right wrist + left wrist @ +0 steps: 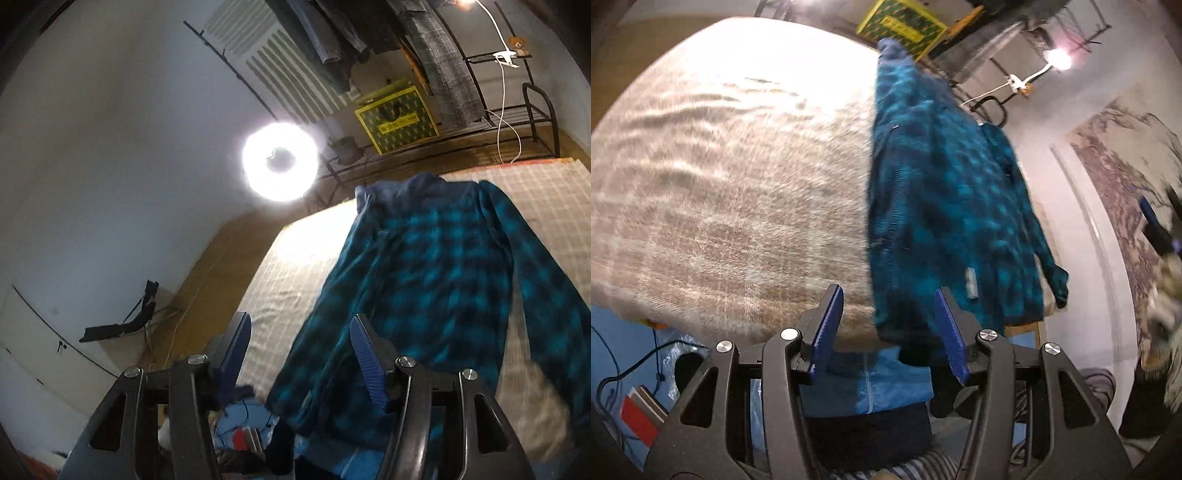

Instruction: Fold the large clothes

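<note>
Teal plaid fleece shirt (945, 192) lies lengthwise away from me; my left gripper (888, 328) and right gripper (301, 350) hang part-open, empty, at its near hem.

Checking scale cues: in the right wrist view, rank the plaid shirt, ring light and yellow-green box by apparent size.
1. plaid shirt
2. ring light
3. yellow-green box, though it sits farther away, so true size is unsure.

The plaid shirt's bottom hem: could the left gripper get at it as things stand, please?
Probably yes: the left gripper is open and empty, and the plaid shirt has its hem just ahead at the bed's edge, nothing between.
</note>
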Demonstrator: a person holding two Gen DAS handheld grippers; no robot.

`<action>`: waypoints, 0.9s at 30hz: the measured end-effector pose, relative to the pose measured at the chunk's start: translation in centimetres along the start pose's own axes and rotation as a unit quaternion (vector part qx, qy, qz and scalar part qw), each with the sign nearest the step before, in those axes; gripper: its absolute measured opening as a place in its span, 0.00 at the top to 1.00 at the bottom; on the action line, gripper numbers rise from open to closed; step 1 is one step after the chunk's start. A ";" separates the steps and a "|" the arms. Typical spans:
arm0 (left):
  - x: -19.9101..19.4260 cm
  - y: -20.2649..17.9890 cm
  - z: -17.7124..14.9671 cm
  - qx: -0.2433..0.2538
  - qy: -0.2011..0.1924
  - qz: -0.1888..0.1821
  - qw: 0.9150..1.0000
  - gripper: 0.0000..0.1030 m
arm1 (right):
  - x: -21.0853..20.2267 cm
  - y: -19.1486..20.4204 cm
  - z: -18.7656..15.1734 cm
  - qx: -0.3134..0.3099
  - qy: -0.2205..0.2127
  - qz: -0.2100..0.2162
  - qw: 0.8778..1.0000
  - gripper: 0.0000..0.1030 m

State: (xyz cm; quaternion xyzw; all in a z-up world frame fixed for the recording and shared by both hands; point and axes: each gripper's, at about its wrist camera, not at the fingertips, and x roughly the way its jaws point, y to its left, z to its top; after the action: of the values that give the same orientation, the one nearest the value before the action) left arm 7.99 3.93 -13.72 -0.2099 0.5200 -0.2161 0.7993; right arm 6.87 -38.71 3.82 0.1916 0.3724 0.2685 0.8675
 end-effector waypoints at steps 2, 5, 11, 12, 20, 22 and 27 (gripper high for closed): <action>1.6 0.4 0.4 -0.013 0.018 -0.001 1.000 0.49 | 1.0 0.3 -1.8 -0.007 0.017 -0.016 1.000 0.39; 3.6 0.5 0.7 -0.028 0.040 -0.021 0.999 0.49 | 5.1 -0.1 -4.5 -0.003 0.068 -0.021 0.997 0.39; 6.1 0.3 1.1 -0.053 0.056 -0.051 0.996 0.52 | 17.2 -1.6 -9.1 -0.004 0.175 -0.070 0.982 0.39; 6.4 0.1 1.1 -0.052 0.058 -0.055 0.995 0.58 | 19.2 -1.8 -9.8 -0.008 0.195 -0.077 0.978 0.39; 2.3 -2.2 1.5 -0.015 0.007 -0.048 0.999 0.92 | 25.3 -2.8 -11.9 0.047 0.245 -0.002 0.968 0.95; 1.8 -2.3 1.1 0.000 -0.002 -0.026 1.000 0.92 | 23.6 -2.9 -10.9 0.048 0.219 0.023 0.974 0.96; 6.3 -2.9 -0.7 0.039 0.043 0.049 0.997 0.92 | 25.3 -5.3 -13.3 0.029 0.259 -0.048 0.964 0.96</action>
State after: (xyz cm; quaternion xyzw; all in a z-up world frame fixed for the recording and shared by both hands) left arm 9.25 -2.05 -16.99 -0.1431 0.5547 -0.2056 0.7935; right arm 13.26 -25.64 -21.39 0.1226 0.6011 0.2563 0.7470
